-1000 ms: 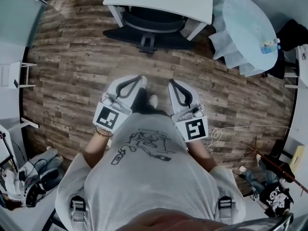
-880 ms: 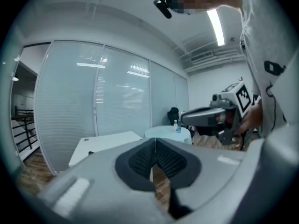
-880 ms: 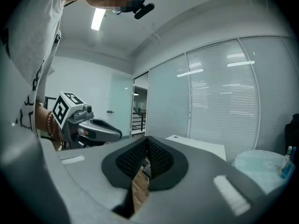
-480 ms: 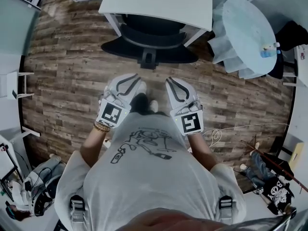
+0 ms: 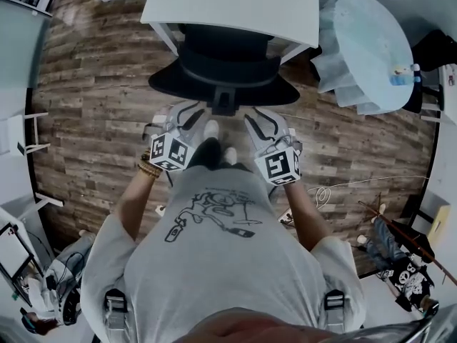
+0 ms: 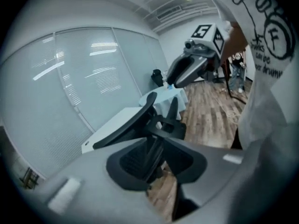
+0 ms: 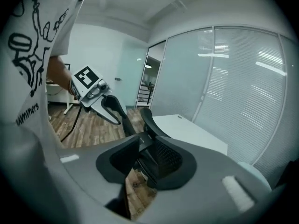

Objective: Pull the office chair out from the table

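Observation:
The black office chair [image 5: 225, 77] stands tucked under the white table [image 5: 235, 6], its backrest towards me. My left gripper [image 5: 187, 113] and right gripper [image 5: 258, 118] reach out side by side just short of the backrest's lower edge, either side of the chair's spine. The jaws of both grippers are opening, with nothing between them. In the left gripper view the chair [image 6: 140, 120] shows beyond the grey jaws, with the right gripper [image 6: 187, 71] above it. The right gripper view has the chair [image 7: 156, 141] ahead and the left gripper [image 7: 105, 104] to its left.
A round table [image 5: 371, 41] under a pale cloth stands right of the chair, with a bottle [image 5: 401, 73] on it. A white cable [image 5: 321, 195] lies on the wood floor at the right. A white stand [image 5: 25, 127] is at the left wall. Glass walls run behind the table.
Both grippers have moved forward and down towards the chair's backrest, and the chair now looks nearer in the head view. Their jaws, closed a second ago, have parted.

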A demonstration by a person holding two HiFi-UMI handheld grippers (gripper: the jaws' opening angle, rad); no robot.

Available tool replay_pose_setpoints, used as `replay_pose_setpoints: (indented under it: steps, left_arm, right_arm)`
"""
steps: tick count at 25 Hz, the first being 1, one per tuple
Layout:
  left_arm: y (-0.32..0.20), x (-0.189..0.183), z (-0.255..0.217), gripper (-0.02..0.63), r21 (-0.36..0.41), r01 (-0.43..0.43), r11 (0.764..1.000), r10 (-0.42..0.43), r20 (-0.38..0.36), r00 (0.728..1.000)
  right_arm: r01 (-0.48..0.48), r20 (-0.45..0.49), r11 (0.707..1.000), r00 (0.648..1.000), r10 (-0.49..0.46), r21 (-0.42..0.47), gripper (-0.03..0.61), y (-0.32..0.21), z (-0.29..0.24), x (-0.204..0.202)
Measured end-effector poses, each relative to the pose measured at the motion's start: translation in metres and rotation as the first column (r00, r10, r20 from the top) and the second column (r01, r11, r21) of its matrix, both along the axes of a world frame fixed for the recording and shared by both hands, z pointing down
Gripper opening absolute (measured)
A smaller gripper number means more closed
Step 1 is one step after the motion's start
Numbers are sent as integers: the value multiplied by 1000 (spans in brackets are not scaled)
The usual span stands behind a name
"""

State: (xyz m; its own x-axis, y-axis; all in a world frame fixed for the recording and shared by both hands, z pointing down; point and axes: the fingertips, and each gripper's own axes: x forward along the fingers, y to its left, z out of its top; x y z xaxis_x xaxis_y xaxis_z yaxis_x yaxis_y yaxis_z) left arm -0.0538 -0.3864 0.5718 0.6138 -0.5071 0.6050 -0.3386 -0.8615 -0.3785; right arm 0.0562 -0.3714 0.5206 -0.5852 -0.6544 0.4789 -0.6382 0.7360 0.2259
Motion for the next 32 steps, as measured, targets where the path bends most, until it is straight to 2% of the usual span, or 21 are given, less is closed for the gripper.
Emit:
replay_pose_setpoints:
  steps: [2,4,7,10,12,15,17,19,20,21,22,26,32]
  left_arm:
    - [-10,-4,15,107,27,-51,998,48,103,994]
    - [-17,-9,29,121,45,-104,994,93,198,976]
    - [-26,-12,47,140,46,-163,986,142,293,945]
    - [-33,-15,61,150,46,-209,977,179,359,916]
    - [-36,-14,68,158,43,-234,971,199,395,897]
    - [-41,-13,82,177,27,-261,965,225,429,875]
    - [-45,-14,92,183,24,-275,961,235,453,860]
    - [-50,-13,98,183,30,-288,957,239,479,845]
    - [-50,-13,101,166,29,-294,955,243,486,839]
    - [-49,-12,104,109,22,-298,954,250,488,836]
    - [-48,-12,106,110,14,-302,953,257,486,835]
    - [-47,-12,106,101,11,-297,955,256,475,842]
    - [-42,-13,108,100,5,-297,955,259,480,838]
  right_arm:
    - [29,-55,999,998,-30,-15,117,-10,18,0]
    - [65,-117,997,991,-68,-32,135,-16,36,1]
    - [113,-207,992,970,-123,-62,152,-22,61,3]
    - [158,-315,984,933,-175,-78,169,-28,84,5]
    - [191,-403,978,891,-209,-84,184,-31,98,6]
    - [219,-508,969,826,-245,-112,207,-35,122,9]
    - [220,-542,967,801,-255,-129,236,-40,135,9]
    - [229,-576,965,774,-260,-128,235,-45,144,8]
    - [241,-596,962,757,-268,-126,187,-46,147,9]
    - [254,-612,959,741,-278,-128,124,-45,150,9]
    - [263,-620,956,730,-288,-134,110,-44,152,10]
    - [252,-612,956,736,-289,-148,104,-44,154,10]
    - [232,-603,962,751,-270,-142,106,-39,155,9]
